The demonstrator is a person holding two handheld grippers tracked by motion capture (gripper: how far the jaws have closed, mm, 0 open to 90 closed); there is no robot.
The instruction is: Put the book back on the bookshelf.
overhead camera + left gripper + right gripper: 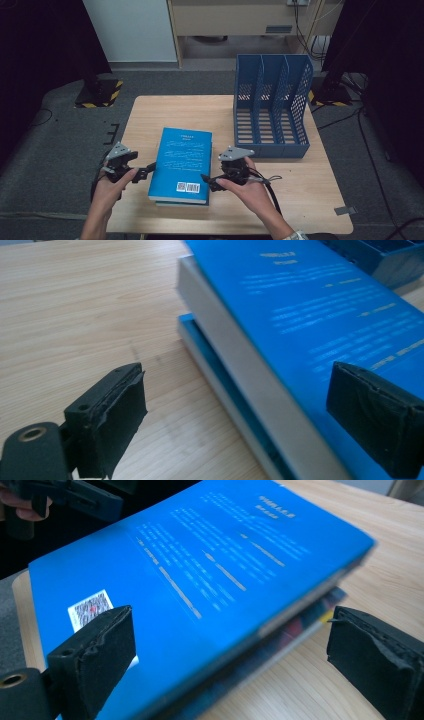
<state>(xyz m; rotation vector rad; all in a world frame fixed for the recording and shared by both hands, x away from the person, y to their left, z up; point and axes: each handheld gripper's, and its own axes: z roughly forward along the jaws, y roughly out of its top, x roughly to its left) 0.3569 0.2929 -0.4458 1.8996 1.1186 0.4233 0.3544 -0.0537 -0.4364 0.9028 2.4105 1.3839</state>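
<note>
A blue book (182,160) (310,305) (200,580) lies back cover up on a second book (180,203) (210,365) (300,625), near the front of the wooden table (150,115). My left gripper (146,171) (240,410) is at the top book's left edge. Its jaws stand wide: one is over the cover and the other is out over the table, clear of the page edge. My right gripper (209,182) (230,650) is at the right edge, also wide, with one jaw over the cover near the barcode sticker and the other off the book's side. No pad visibly presses on the book.
A blue three-slot file rack (272,107) (380,255) stands at the table's back right, just beyond the books. Bare wood lies to the left of the books and along the front right. The other hand's gripper (65,497) appears at the top left of the right gripper view.
</note>
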